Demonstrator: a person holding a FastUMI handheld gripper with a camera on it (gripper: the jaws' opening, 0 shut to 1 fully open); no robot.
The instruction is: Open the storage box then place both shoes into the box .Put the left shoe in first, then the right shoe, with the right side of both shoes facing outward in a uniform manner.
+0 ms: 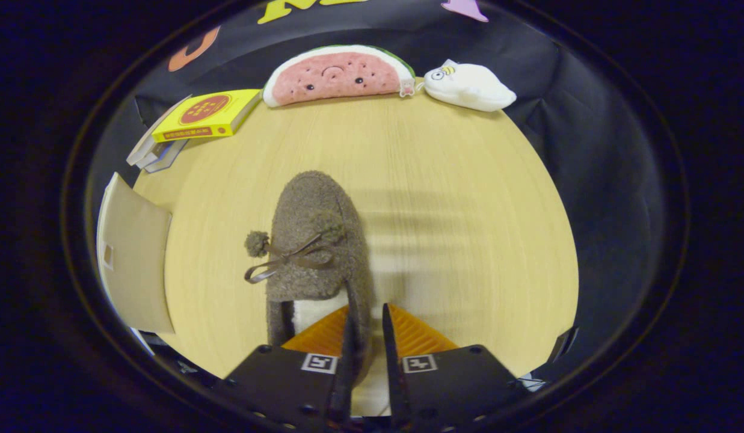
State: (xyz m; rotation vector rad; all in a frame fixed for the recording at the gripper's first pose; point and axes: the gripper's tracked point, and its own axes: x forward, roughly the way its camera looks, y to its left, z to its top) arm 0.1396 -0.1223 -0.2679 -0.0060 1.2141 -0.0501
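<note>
No text can be read for certain. The yellow book, at about ten o'clock on the round table, has a red round emblem and a red strip of characters on its cover, both too small to make out. Each finger of the gripper bears a square black-and-white marker, a coded pattern and no lettering: the left marker and the right marker. The fingers stand close together on either side of the side wall of a brown fleece slipper; whether both press on it is unclear.
</note>
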